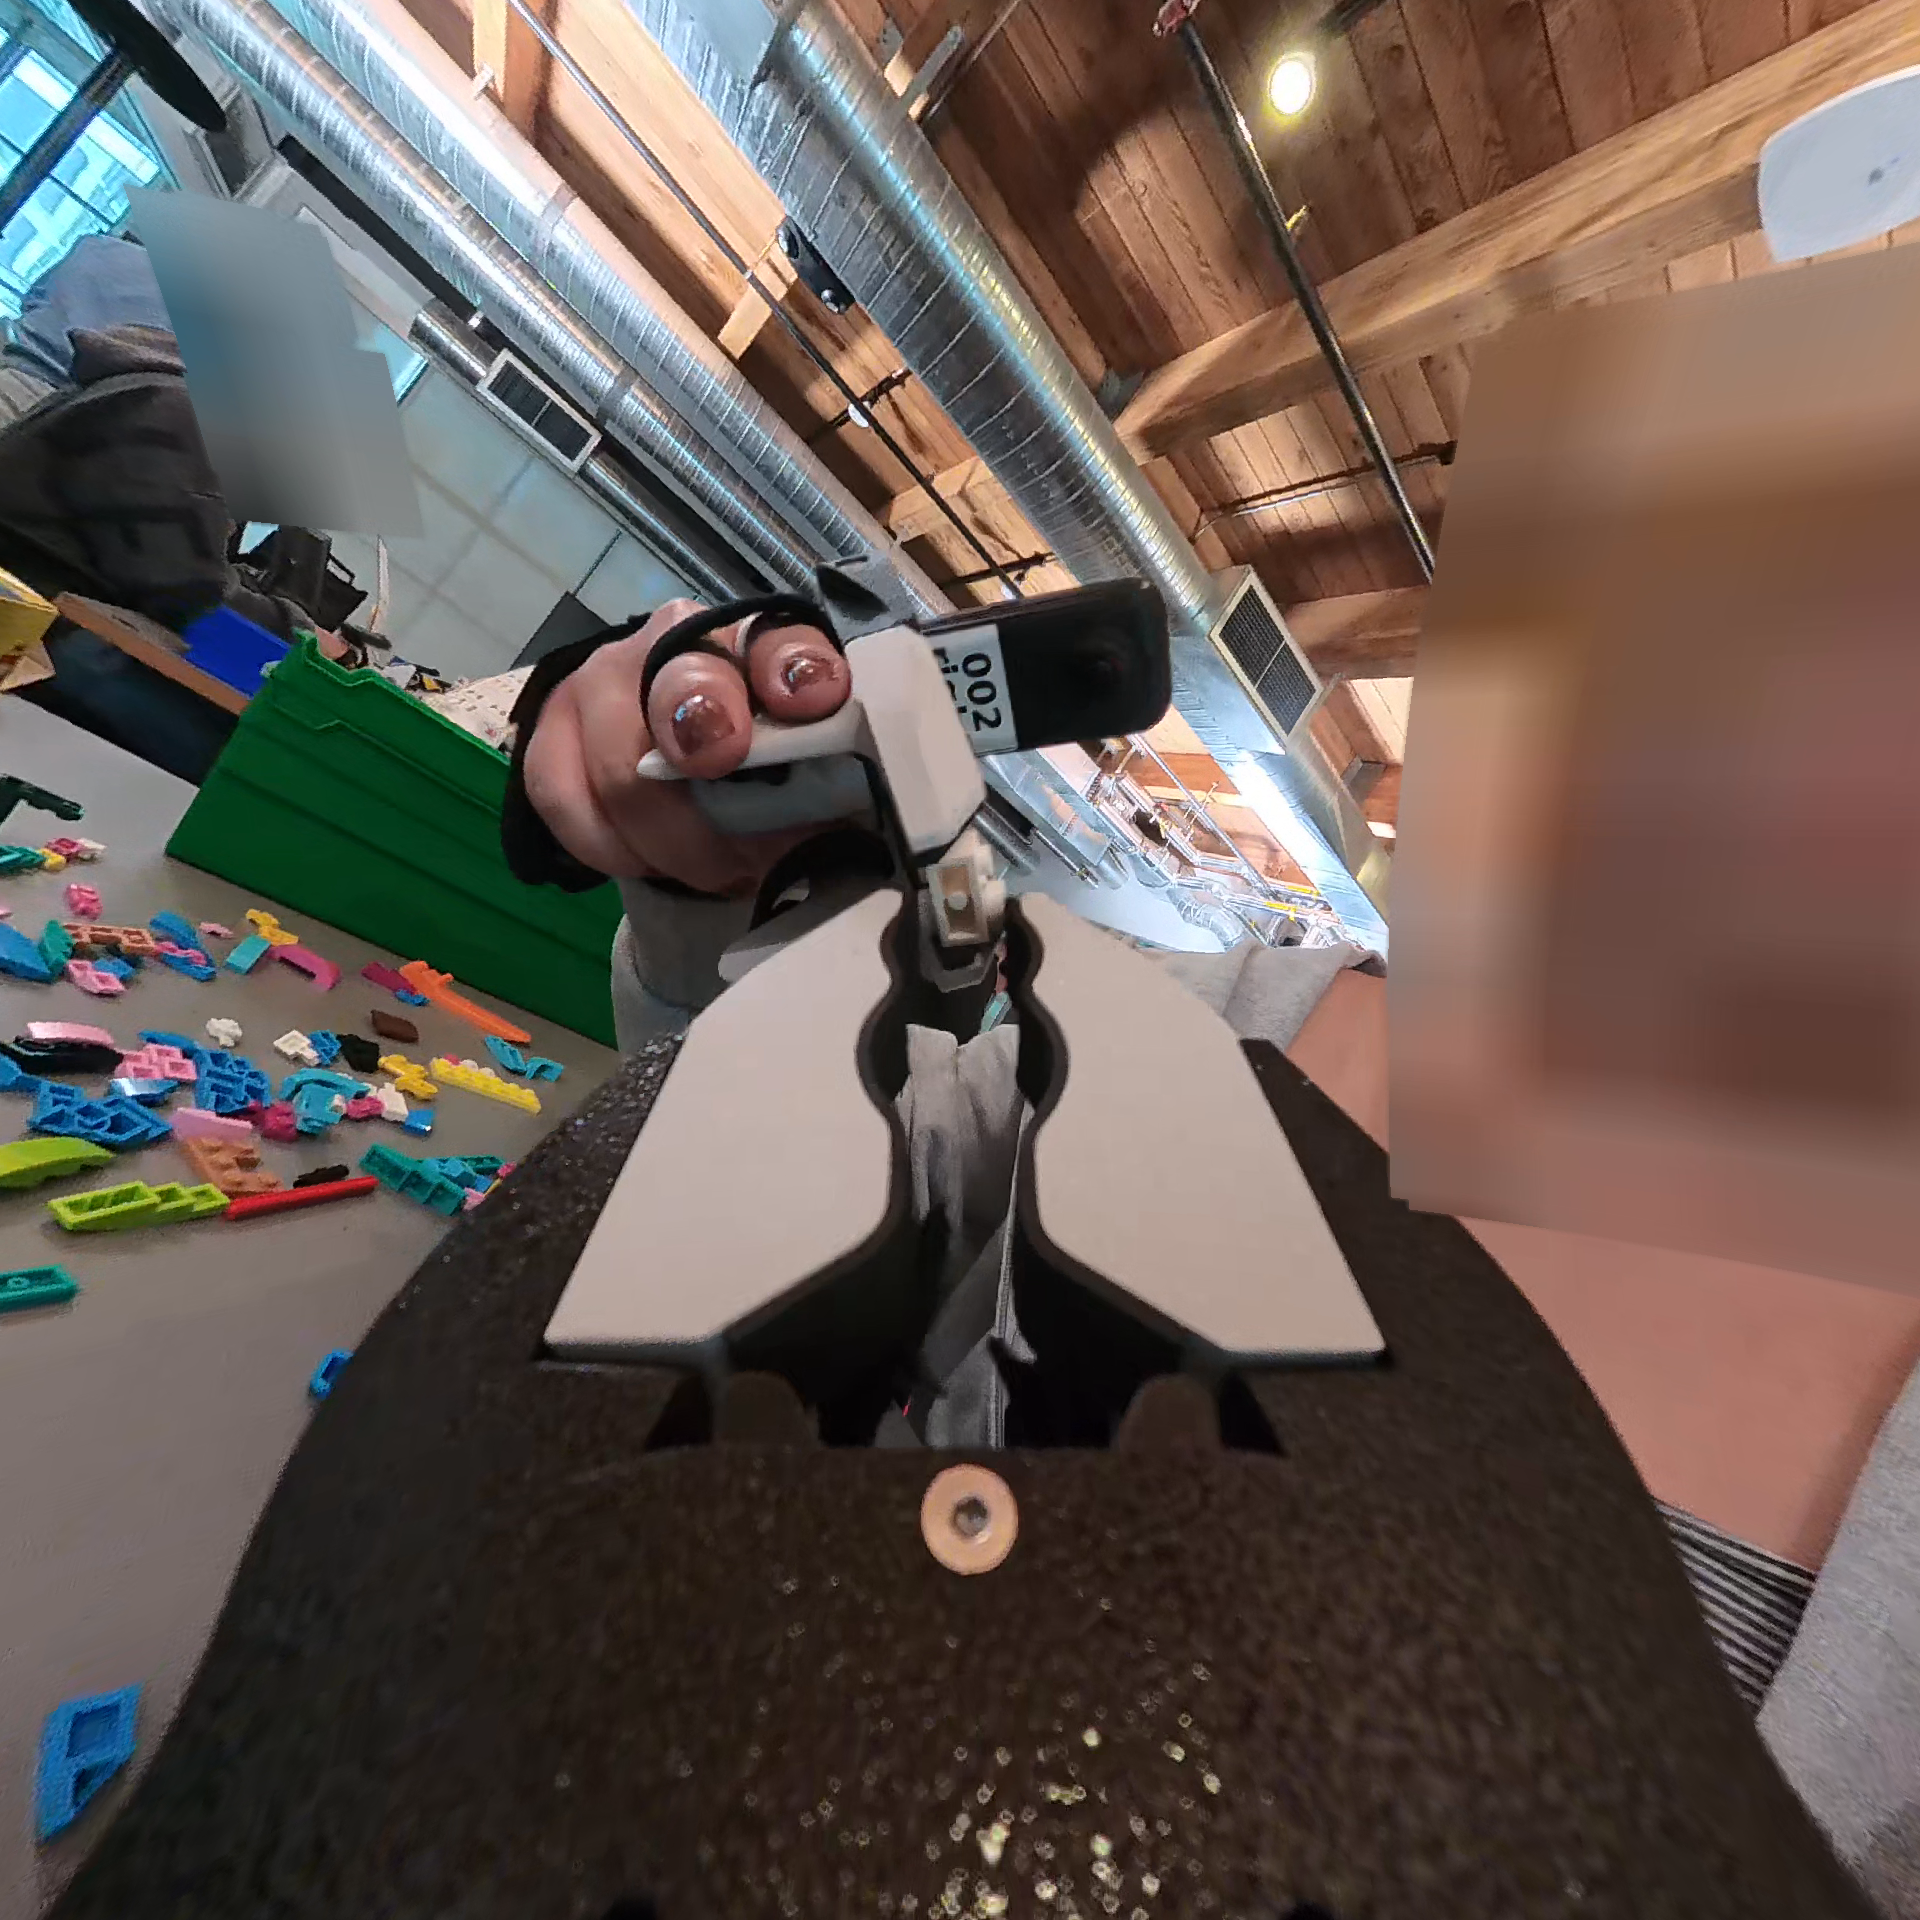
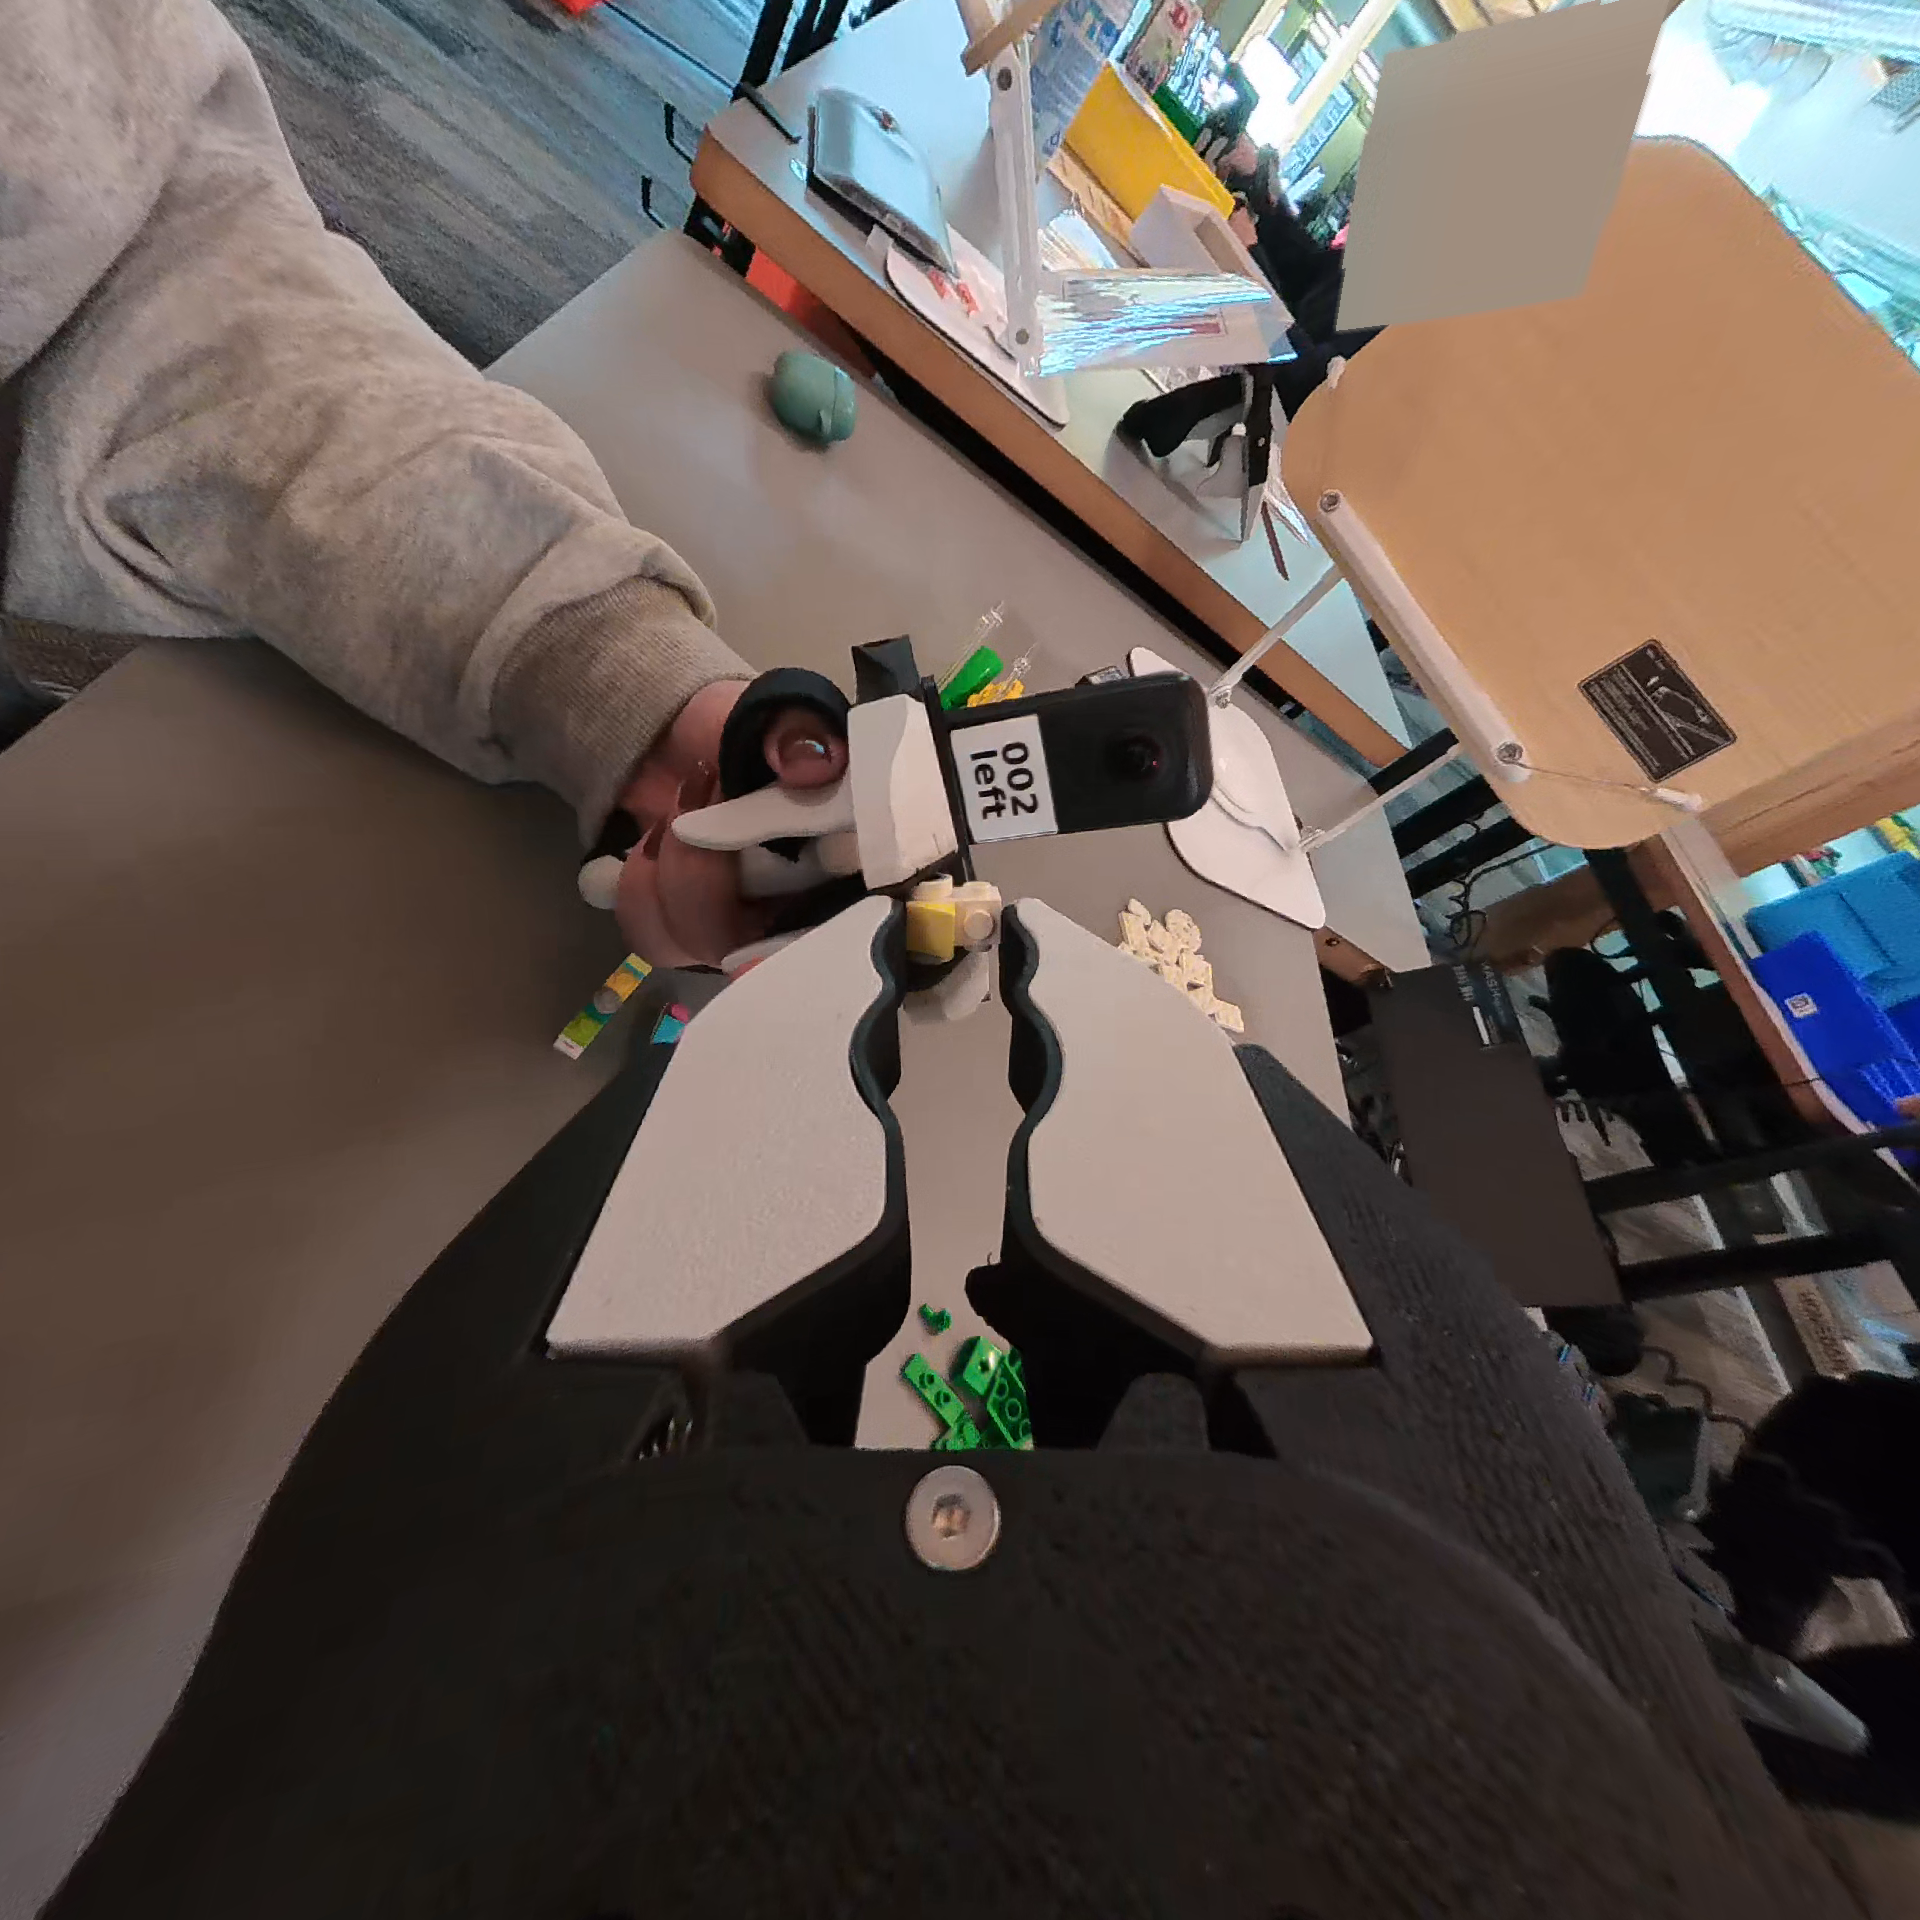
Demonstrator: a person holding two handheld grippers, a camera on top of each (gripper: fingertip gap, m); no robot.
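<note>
Both grippers are raised above the grey table and face each other. They meet on one small brick assembly, a white studded brick with a yellow piece on it. In the left wrist view my left gripper is shut on the white brick, whose hollow underside shows. In the right wrist view my right gripper is shut on the assembly, one pad on the yellow piece and the other on a white stud. The other gripper's white fingers clamp it from above and below. A hand holds each gripper.
Many loose coloured bricks lie on the table, with a green bin behind them. A pile of white pieces, green pieces, a teal round object and a white stand base are also there. A wooden chair stands beyond the edge.
</note>
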